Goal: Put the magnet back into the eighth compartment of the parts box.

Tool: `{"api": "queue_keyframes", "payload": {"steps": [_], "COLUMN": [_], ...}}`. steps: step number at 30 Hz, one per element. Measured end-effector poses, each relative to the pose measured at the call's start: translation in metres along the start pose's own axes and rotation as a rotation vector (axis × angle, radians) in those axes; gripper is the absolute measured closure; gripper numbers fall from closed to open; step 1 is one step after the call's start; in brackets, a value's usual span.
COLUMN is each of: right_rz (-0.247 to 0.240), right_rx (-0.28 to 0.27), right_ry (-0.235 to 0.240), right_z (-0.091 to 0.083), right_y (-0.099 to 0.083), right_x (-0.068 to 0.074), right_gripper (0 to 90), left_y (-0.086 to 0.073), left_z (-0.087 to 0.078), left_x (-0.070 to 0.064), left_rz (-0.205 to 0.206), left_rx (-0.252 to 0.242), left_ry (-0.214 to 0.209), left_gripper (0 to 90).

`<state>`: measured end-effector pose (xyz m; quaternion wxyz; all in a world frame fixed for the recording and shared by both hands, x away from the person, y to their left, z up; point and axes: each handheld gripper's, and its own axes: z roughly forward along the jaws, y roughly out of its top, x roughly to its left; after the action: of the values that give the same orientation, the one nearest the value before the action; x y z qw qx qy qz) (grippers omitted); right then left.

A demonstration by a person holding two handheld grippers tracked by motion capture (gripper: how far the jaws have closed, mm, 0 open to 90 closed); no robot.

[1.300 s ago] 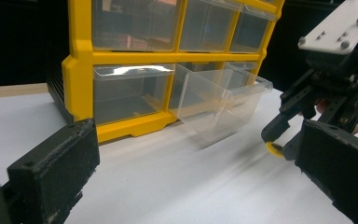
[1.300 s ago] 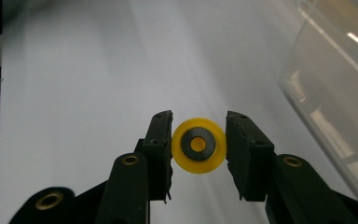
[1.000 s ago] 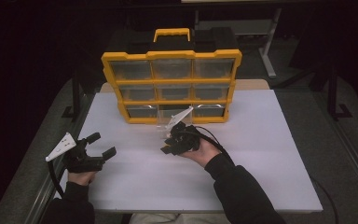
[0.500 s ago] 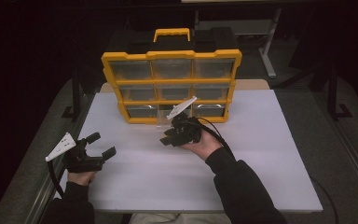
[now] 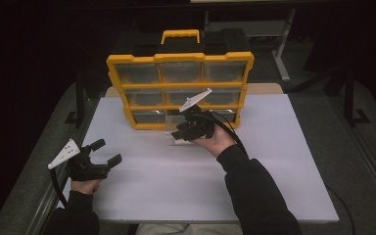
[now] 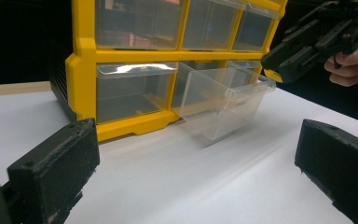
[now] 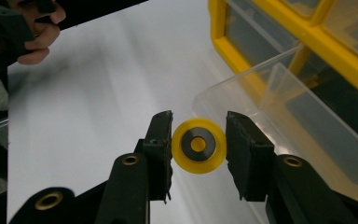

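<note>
One yellow wheel point(image 7: 198, 145) sits pinched between the fingers point(image 7: 161, 142) of the right gripper point(image 5: 192, 128), just at the near lip of the clear drawer point(image 6: 223, 102). That drawer is pulled out of the bottom row of the yellow organizer point(image 5: 178, 88) and its front rests on the table point(image 5: 274, 161), mouth open upward. Over the last second the right gripper has moved a little farther from the person and left, closing on the drawer; the wheel now hangs beside the rim rather than well short of it. I judge this to be the last stretch of a drop-off: the wheel must cross the lip and be released inside. It is not yet over the drawer's floor, so letting go now could send it rolling off across the table. The left gripper point(image 5: 98, 161) hovers at the near left, fingers spread wide and empty, unchanged from before.
</note>
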<state>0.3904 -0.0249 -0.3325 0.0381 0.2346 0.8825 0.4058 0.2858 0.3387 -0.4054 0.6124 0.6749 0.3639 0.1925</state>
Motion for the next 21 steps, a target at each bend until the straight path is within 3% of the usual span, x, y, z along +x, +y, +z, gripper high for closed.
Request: {"api": "queue_keyframes", "payload": {"steps": [21], "right_rz": [0.101], "right_rx": [-0.016], "right_ry": [-0.088], "right_z": [0.003], "right_y": [0.002], "right_x": [-0.029], "right_gripper": [61.0], "left_y": [0.000], "left_z": [0.000], "left_x": [0.000], "left_rz": [-0.002], "left_rx": [-0.001], "left_ry": [-0.002], "left_gripper": [0.0]}}
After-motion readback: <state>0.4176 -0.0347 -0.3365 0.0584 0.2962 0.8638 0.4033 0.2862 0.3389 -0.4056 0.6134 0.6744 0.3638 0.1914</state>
